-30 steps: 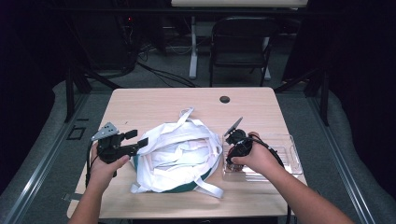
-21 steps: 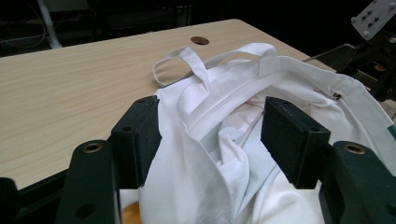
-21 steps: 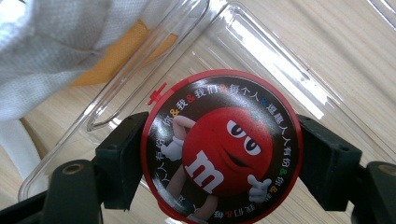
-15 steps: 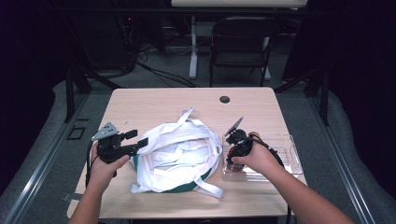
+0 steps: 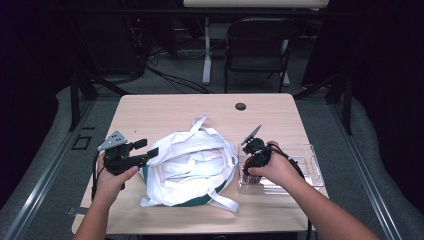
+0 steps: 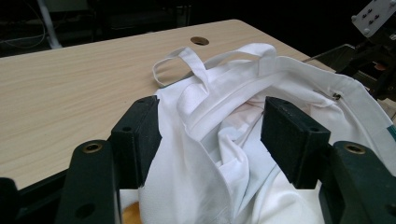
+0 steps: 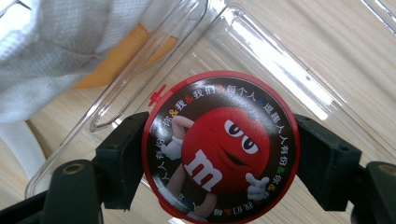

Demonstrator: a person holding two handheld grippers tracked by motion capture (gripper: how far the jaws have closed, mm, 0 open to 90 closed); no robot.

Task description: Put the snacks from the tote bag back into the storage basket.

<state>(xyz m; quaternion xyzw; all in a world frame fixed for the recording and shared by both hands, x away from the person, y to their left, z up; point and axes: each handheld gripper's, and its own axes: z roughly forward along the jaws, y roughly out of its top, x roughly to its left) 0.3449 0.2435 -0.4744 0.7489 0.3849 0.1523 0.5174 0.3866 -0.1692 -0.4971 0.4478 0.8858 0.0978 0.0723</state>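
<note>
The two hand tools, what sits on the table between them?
In the high view, a white cloth bag with loose straps lies between the left gripper and the right gripper, which grips a round red candy tin over a clear plastic tray.

One white cloth bag (image 5: 192, 167) lies on the bench (image 5: 165, 110) — its rim sits between the left gripper's (image 6: 210, 135) spread jaws. One round red candy tin (image 7: 219, 144) is clamped between the right gripper's (image 7: 219, 154) jaws. One clear plastic tray (image 5: 307, 160) lies beneath those jaws. Two grippers, two hands — the left hand (image 5: 112, 180) and the right hand (image 5: 275, 167). One folding chair (image 5: 257, 50) stands beyond the bench.
</note>
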